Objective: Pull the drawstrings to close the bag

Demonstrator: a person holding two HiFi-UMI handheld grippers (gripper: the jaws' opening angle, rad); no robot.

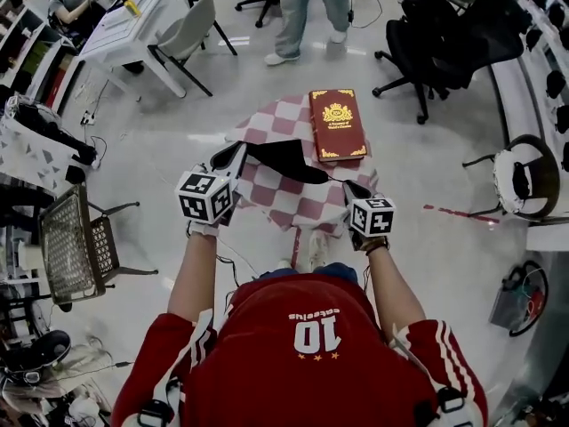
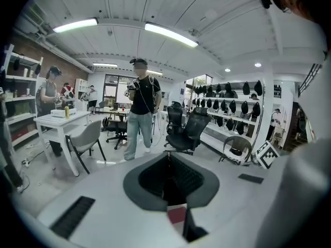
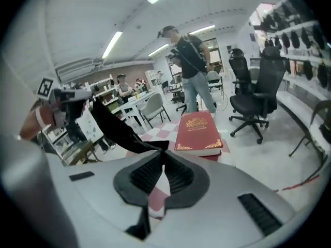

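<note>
A pink-and-white checked drawstring bag (image 1: pixel 286 201) lies on a small stand in front of me, its dark mouth (image 1: pixel 286 160) gaping. A red book (image 1: pixel 336 124) rests on its far right part. My left gripper (image 1: pixel 235 156) is at the bag's left edge, shut on a black drawstring (image 2: pixel 189 225). At the bag's right edge, my right gripper (image 1: pixel 349 189) is shut on the other end of the black drawstring (image 3: pixel 118 129). In the right gripper view that string runs taut up and left from the jaws towards the left gripper (image 3: pixel 66 94). The book (image 3: pixel 197 131) lies just beyond.
A person (image 1: pixel 308 7) stands past the bag. Black office chairs (image 1: pixel 428 41) are at the back right. A white table (image 1: pixel 133 14) with a grey chair (image 1: pixel 188 32) is at the back left. A wire-mesh chair (image 1: pixel 76 238) stands close on my left.
</note>
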